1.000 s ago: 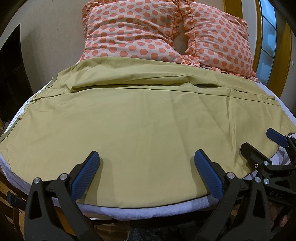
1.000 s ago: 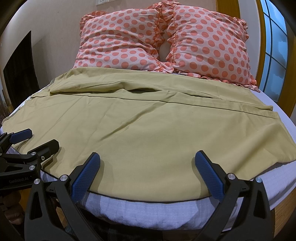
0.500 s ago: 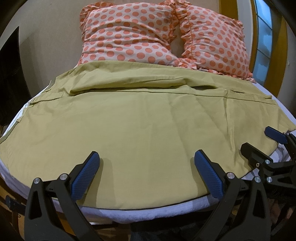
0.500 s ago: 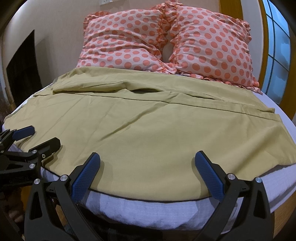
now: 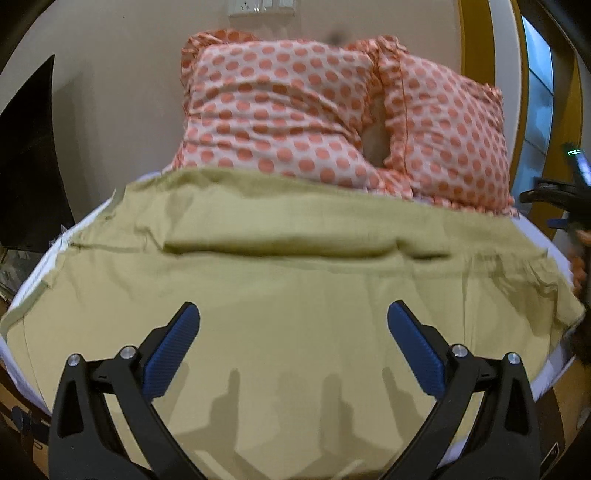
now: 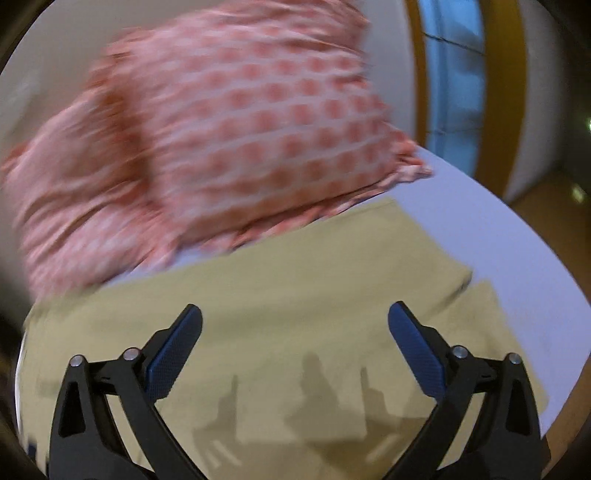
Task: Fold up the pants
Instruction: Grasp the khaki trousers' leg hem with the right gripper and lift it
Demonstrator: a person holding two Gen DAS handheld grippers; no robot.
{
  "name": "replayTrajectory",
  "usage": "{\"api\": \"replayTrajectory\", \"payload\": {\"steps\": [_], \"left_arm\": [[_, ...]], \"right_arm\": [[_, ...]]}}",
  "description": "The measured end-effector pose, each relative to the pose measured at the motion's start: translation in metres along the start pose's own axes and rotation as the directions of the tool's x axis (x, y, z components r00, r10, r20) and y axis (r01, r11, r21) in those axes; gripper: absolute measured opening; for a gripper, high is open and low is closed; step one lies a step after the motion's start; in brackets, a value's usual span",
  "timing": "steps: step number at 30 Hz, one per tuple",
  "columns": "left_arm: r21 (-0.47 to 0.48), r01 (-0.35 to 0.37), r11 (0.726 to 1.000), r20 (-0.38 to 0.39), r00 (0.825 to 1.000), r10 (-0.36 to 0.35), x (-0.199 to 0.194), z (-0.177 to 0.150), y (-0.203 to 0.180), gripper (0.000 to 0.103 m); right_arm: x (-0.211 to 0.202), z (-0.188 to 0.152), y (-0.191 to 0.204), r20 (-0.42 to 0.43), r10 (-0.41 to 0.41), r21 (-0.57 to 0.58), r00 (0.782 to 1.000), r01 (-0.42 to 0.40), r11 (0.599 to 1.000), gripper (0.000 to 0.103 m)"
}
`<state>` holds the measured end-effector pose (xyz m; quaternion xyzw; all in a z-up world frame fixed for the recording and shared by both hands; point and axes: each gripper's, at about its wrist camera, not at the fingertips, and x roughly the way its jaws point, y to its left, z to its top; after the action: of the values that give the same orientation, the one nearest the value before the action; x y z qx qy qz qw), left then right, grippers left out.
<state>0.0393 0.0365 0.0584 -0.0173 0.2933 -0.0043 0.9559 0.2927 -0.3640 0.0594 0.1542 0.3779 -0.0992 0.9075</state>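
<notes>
Polka-dot pillows [image 5: 303,110] back olive pants [image 5: 295,295] spread across the bed [image 6: 498,229]; left gripper [image 5: 293,328] and right gripper [image 6: 294,328] both gape empty; right view blurred.

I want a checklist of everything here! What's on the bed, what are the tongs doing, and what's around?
Surface: bed with a white sheet.
Job's things: tan pants spread flat across the bed, not yet folded, with creases near the far edge.
Clutter: two dotted pillows at the head of the bed, touching the pants' far edge.
Grippers: left tongs open over the pants, holding nothing; right tongs open over the pants, holding nothing; the view is blurred.
Cables: nothing seen.
Surroundings: wall outlet, window with a wooden frame.
</notes>
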Motion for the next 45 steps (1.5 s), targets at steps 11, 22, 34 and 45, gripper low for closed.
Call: {"api": "replayTrajectory", "payload": {"steps": [11, 22, 34, 45], "left_arm": [[0.026, -0.028, 0.999, 0.002, 1.000, 0.028, 0.029, 0.024, -0.001, 0.101], [-0.068, 0.011, 0.998, -0.052, 0.999, -0.015, 0.047, 0.022, 0.013, 0.101], [-0.179, 0.029, 0.983, 0.045, 0.999, -0.021, 0.002, 0.041, 0.061, 0.099], [-0.342, 0.180, 0.922, -0.023, 0.980, -0.199, 0.056, 0.086, 0.115, 0.101]], "right_arm": [[0.167, 0.074, -0.021, -0.224, -0.311, 0.171, 0.924, 0.351, 0.921, 0.064], [0.148, 0.062, -0.049, -0.082, -0.151, 0.201, 0.985, 0.165, 0.966, 0.005], [-0.057, -0.072, -0.145, 0.192, 0.335, 0.426, 0.922, -0.386, 0.818, 0.004], [-0.027, -0.122, -0.169, 0.028, 0.376, 0.566, 0.926, -0.325, 0.758, 0.029]]}}
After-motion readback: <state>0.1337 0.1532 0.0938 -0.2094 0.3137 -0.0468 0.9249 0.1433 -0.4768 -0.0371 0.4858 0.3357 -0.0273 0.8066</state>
